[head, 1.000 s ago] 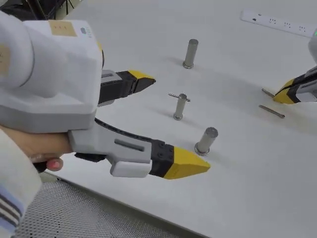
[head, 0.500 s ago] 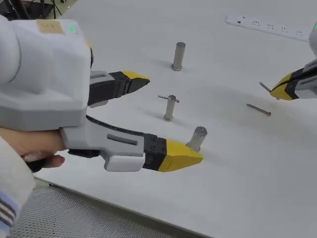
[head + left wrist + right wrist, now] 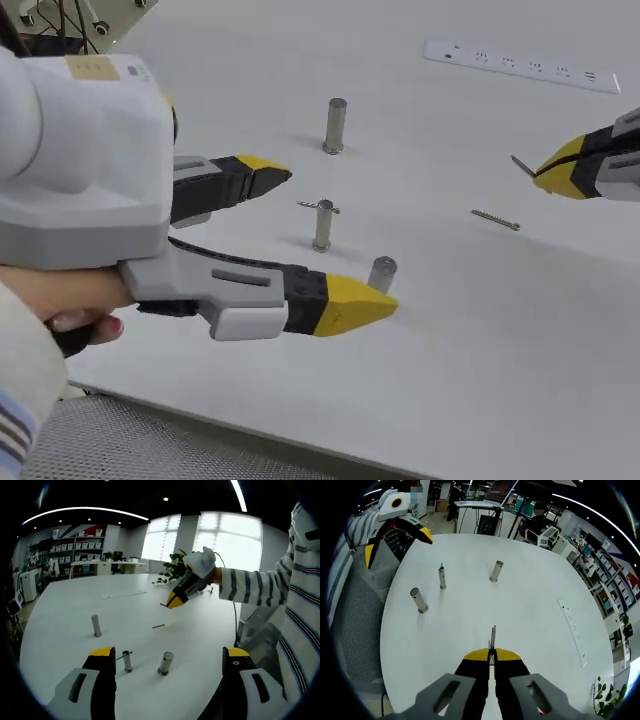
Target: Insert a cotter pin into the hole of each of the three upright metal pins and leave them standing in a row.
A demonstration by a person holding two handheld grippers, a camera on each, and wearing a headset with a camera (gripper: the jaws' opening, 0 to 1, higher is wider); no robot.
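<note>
Three upright metal pins stand in a row on the white table: the far pin point(image 3: 335, 124), the middle pin point(image 3: 322, 225) with a cotter pin through its hole, and the near pin point(image 3: 382, 272), whose base is hidden by a jaw. My left gripper point(image 3: 340, 236) hovers open in front of them, holding nothing. Off to the right, my right gripper point(image 3: 540, 172) is shut on a cotter pin point(image 3: 522, 165) above the table; the held cotter pin point(image 3: 493, 637) sticks out past the gripper's tip. Another cotter pin point(image 3: 495, 219) lies loose on the table.
A white power strip point(image 3: 520, 66) lies at the far edge of the table. A perforated grey surface point(image 3: 150, 440) borders the near edge. In the left gripper view, a striped sleeve point(image 3: 255, 585) reaches in behind the right gripper point(image 3: 172, 600).
The head camera has shifted, sliding everything left. My right gripper has risen slightly with the cotter pin. My left gripper's lower jaw now overlaps the near pin's base.
</note>
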